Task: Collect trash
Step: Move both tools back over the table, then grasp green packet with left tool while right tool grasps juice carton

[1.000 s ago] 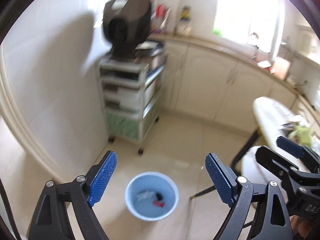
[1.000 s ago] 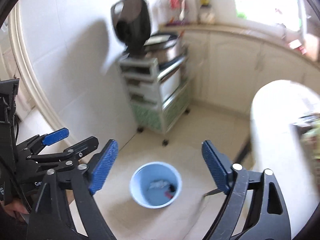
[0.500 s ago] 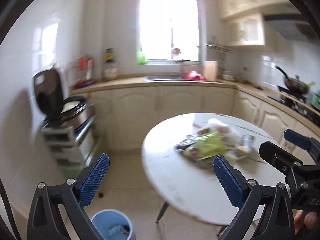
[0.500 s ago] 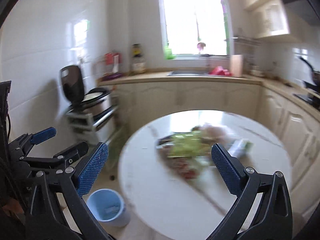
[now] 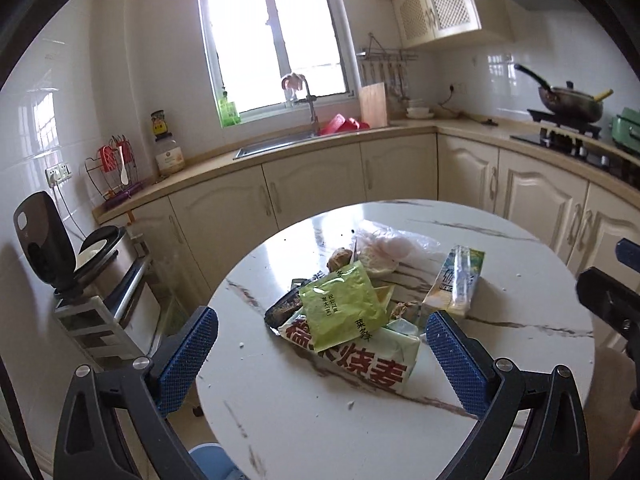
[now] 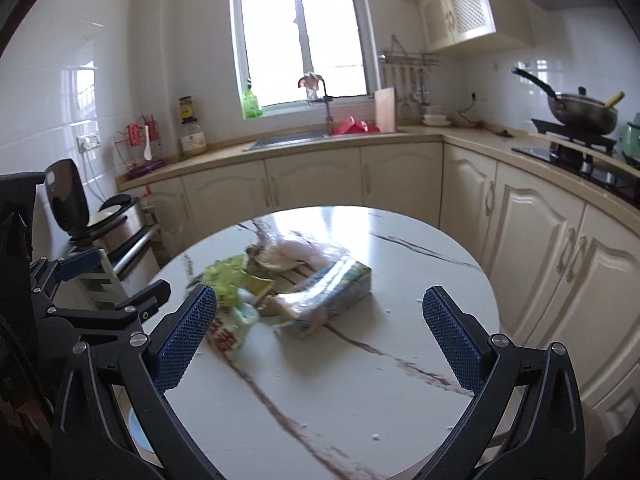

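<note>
So the trash pile (image 5: 352, 312) sat mid-table, a heap of wrappers. Biggest readable thing was a pale green packet (image 5: 360, 354) with big red Chinese characters on white — I couldn't make out more than that. A lime green sachet (image 5: 340, 308) lay on top of it with small dark print, too tiny to read. Just beside them was a tissue pack (image 5: 456, 280) in clear film, and behind that a crumpled clear plastic bag (image 5: 388, 246).

All of it was on a round white marble-look table (image 5: 400, 420) in a cream-cabinet kitchen, sink under the window (image 5: 276, 32), a wok (image 5: 572, 102) on the stove.

Both grippers hung over the near edge with nothing between their blue pads — left gripper (image 5: 320, 348) spread wide, right gripper (image 6: 320, 332) same, both having just finished opening. The blue bin (image 5: 210, 460) was mostly hidden under the table rim. Right wrist view was smeared, so its labels were hopeless.
</note>
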A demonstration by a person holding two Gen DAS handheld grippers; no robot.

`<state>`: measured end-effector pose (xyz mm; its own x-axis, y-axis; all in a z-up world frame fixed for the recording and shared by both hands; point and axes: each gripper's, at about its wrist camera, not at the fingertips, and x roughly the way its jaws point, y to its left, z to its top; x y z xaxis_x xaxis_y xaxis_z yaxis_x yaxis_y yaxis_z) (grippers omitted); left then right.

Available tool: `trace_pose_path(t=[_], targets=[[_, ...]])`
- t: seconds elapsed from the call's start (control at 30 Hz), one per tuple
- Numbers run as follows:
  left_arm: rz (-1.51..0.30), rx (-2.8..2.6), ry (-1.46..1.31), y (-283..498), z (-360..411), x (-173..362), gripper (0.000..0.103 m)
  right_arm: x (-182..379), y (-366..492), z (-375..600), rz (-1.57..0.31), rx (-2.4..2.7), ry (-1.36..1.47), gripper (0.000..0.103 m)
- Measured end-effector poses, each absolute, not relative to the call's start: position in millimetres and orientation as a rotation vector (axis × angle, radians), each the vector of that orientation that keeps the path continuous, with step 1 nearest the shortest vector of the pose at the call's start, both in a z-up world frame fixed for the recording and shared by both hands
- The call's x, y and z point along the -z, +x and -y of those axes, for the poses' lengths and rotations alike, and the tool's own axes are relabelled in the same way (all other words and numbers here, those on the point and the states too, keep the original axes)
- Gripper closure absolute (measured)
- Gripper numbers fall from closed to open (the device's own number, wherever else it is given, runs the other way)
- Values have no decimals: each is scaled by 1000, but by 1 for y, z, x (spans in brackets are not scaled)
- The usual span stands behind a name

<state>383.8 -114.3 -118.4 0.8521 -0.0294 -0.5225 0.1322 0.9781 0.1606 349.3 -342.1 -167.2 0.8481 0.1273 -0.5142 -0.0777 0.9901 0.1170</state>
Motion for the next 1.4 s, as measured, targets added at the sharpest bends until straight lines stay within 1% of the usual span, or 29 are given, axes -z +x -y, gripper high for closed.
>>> trace_pose_path(t=[0.03,0.2,0.43,0.53,0.6,0.67,0.77,0.8,0.9,0.93,0.97,1.0,1.03,1.07,1.13,1.17,1.2,1.4], targets=[[-555,84,199,406,120,123,1,172,353,347,-558,-103,98,0],[-636,74,191,469,130,150,1,199,375,357,-619,-86,108,0],[-726,63,157,535,124,183,1,221,405,363,-685,-91,133,0],[-771,77,111,558,117,196,3,226,413,361,-703,-102,139,0],[-797,79,78,571,112,200,13,229,418,359,-712,-110,136,0],[-805,89,66,580,110,203,13,231,421,357,-717,-118,139,0],[-823,137,20,590,106,205,24,234,425,353,-731,-125,144,0],[-830,146,7,591,104,206,31,235,425,353,-737,-125,144,0],[-825,191,-11,592,98,208,46,235,426,350,-742,-128,145,0],[-823,196,-6,593,96,210,50,235,425,350,-741,-131,149,0],[-821,200,-4,593,94,210,57,235,426,350,-743,-131,153,0],[-816,200,2,594,92,210,70,234,425,349,-744,-133,159,0],[-818,193,15,596,91,213,77,234,425,348,-745,-136,162,0],[-825,194,19,597,89,215,88,234,425,347,-745,-139,163,0],[-827,206,14,595,87,216,92,232,424,344,-746,-137,155,0],[-825,210,1,596,84,215,101,232,423,343,-745,-138,155,0],[-827,216,-6,593,81,215,103,232,423,343,-747,-136,155,0],[-799,274,-39,573,68,207,103,239,431,341,-781,-132,181,0]])
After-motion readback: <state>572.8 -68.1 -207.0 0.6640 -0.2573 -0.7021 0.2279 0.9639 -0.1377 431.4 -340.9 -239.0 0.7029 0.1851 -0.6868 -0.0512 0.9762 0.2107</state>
